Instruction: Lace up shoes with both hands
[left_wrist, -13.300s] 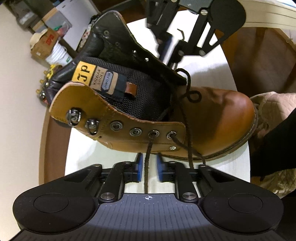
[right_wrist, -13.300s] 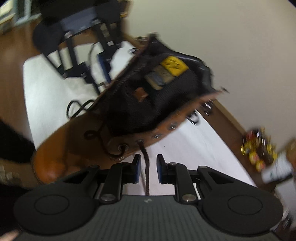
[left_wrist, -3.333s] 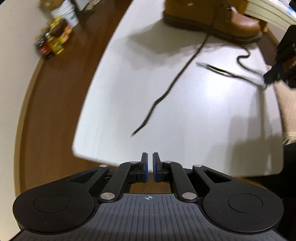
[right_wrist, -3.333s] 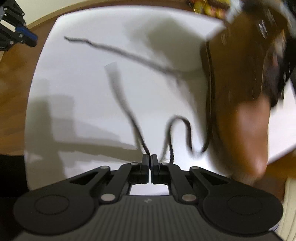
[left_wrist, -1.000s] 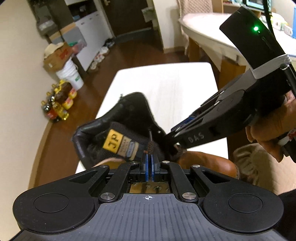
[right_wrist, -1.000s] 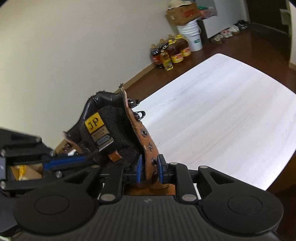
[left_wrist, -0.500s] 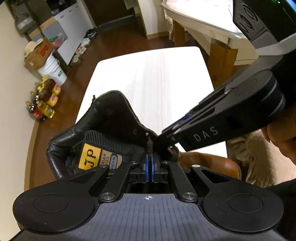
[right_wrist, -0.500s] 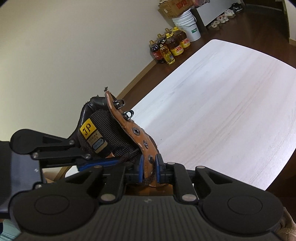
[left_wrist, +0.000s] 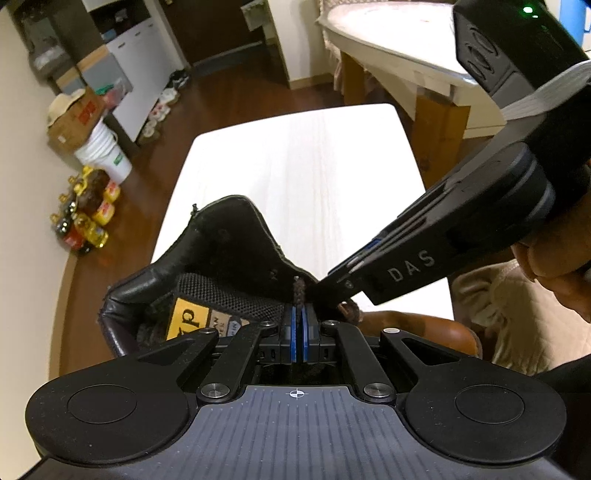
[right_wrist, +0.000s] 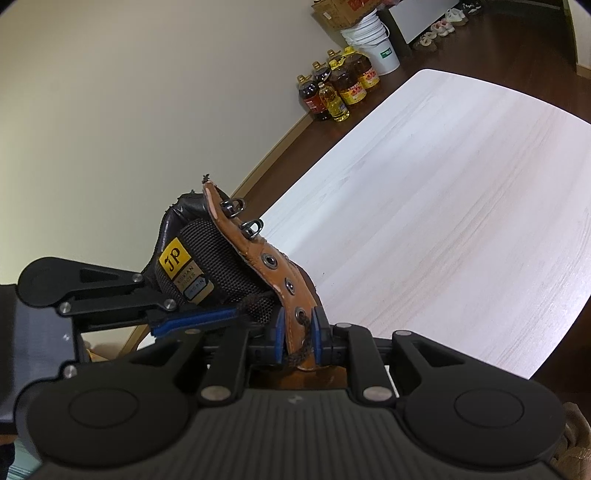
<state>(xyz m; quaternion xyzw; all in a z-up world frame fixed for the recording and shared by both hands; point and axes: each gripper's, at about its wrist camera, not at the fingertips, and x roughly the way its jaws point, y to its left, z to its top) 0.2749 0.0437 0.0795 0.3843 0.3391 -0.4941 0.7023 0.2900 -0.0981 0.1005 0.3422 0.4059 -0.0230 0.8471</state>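
A brown leather boot with a black mesh tongue and a yellow label stands at the near end of the white table. My left gripper is shut on the frayed tip of the dark brown lace, just above the tongue. My right gripper reaches in from the right. In the right wrist view its blue pads sit on both sides of the tan eyelet flap. Its jaws are opening slightly, with the flap and lace between them. The left gripper lies across the tongue.
Oil bottles and a white bucket stand on the wooden floor by the wall. A second table is at the back right. A person's hand holds the right gripper above a beige cushion.
The right gripper slid lower along the eyelet flap and its pads drew in around it. The left gripper stayed shut on the lace tip, with the boot sitting lower in its view.
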